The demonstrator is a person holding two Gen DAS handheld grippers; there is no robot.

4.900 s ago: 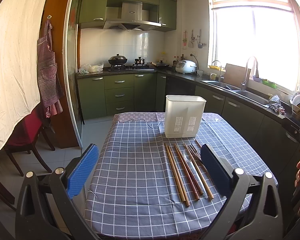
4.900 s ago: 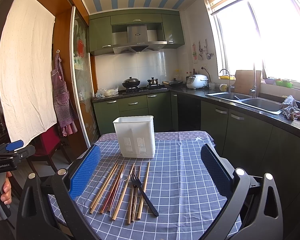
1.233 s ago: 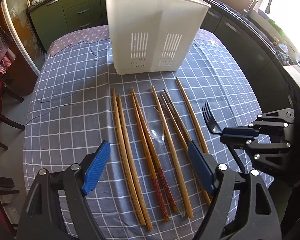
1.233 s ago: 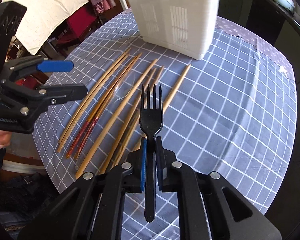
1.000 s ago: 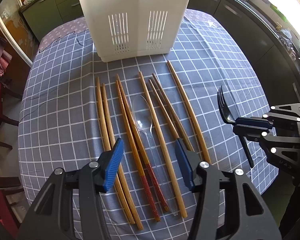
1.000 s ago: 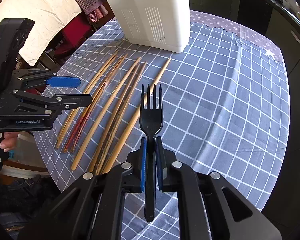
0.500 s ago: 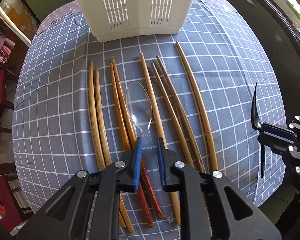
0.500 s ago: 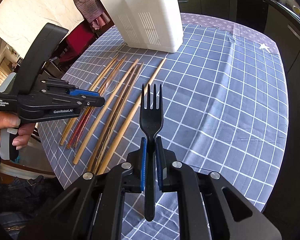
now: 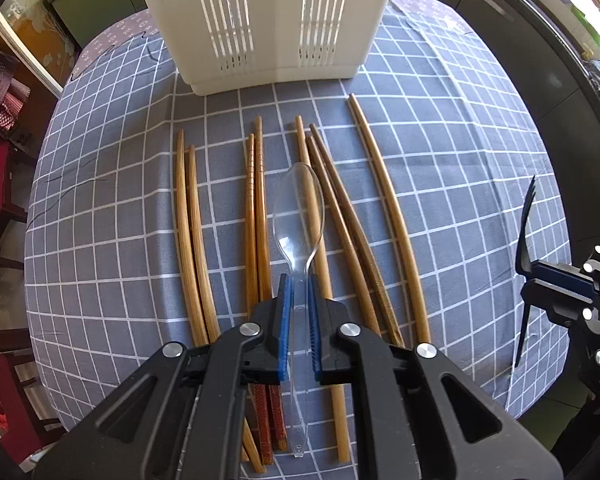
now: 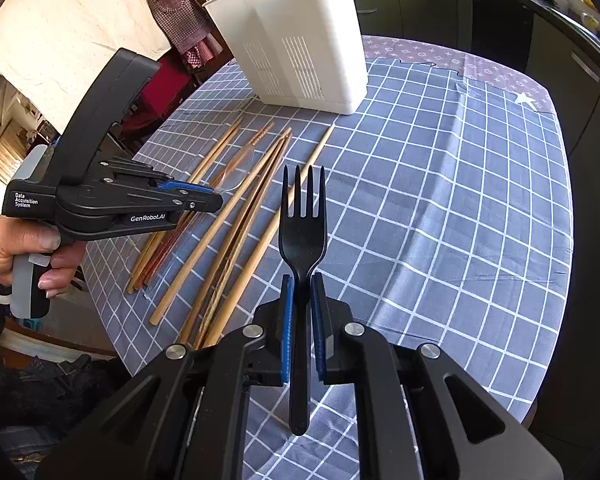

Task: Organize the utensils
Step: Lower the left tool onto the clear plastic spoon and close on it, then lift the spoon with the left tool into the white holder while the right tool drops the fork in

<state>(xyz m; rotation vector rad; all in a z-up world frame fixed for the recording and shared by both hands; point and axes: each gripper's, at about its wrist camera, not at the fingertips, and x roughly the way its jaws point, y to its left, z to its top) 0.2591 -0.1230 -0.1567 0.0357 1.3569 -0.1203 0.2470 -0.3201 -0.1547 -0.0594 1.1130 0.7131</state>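
L gripper [image 9: 298, 292] body reads "GenRobot.AI" and "Data Acquisition System" in R wrist view. White slotted bin [image 9: 268, 20] stands at far end of desk [image 9: 480, 168] w/ grey checked cloth; chopsticks [image 9: 192, 232] lie in a row in front of it, tips toward bin. L gripper just clamped on clear spoon [image 9: 298, 208] handle, bowl pointing to bin, spoon among the chopsticks. R gripper [image 10: 301, 292] clamped on black fork [image 10: 303, 220], tines up, off to the right of the row.
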